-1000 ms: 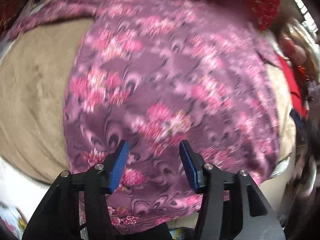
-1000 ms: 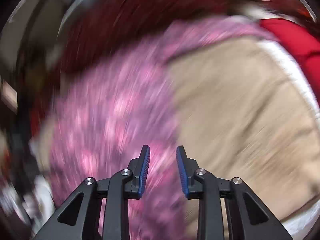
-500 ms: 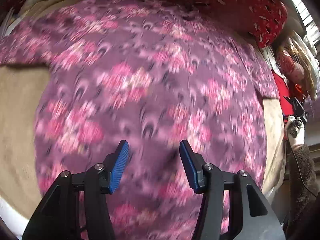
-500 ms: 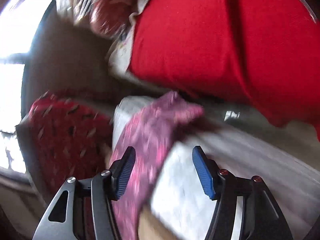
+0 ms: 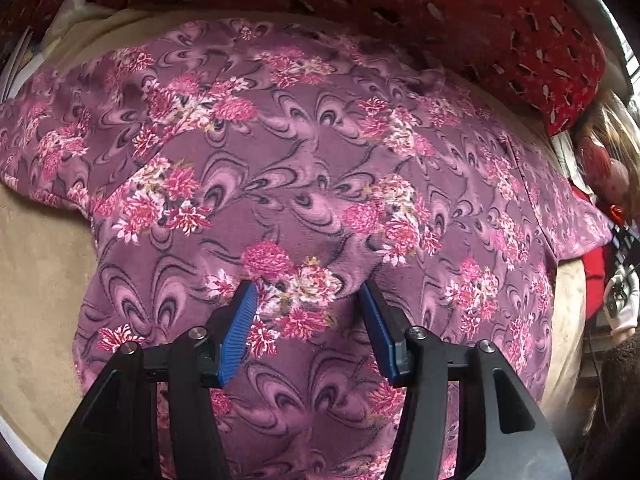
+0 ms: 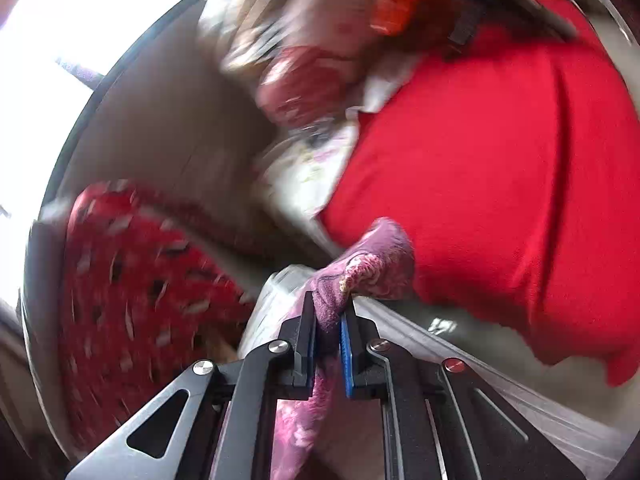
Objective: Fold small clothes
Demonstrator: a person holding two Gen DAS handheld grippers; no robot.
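Observation:
A purple floral garment [image 5: 320, 184] lies spread flat on a beige blanket [image 5: 36, 280], sleeves out to both sides. My left gripper [image 5: 308, 296] is open and hovers over the garment's middle, holding nothing. My right gripper [image 6: 330, 308] is shut on the garment's sleeve end [image 6: 368, 268], which bunches out past the fingertips. That sleeve [image 5: 576, 224] also shows at the right edge of the left wrist view, next to a gloved hand [image 5: 620, 304].
A dark red patterned cushion [image 5: 440, 12] lies behind the garment and shows in the right wrist view [image 6: 132, 288]. A bright red cloth [image 6: 500, 168] lies beyond the sleeve. A doll with brown hair [image 5: 604, 160] sits at the right. A bright window [image 6: 60, 20] is upper left.
My right gripper has closed on the sleeve end, which lay between its open fingers half a second ago. My left gripper moved forward over the garment and stayed open.

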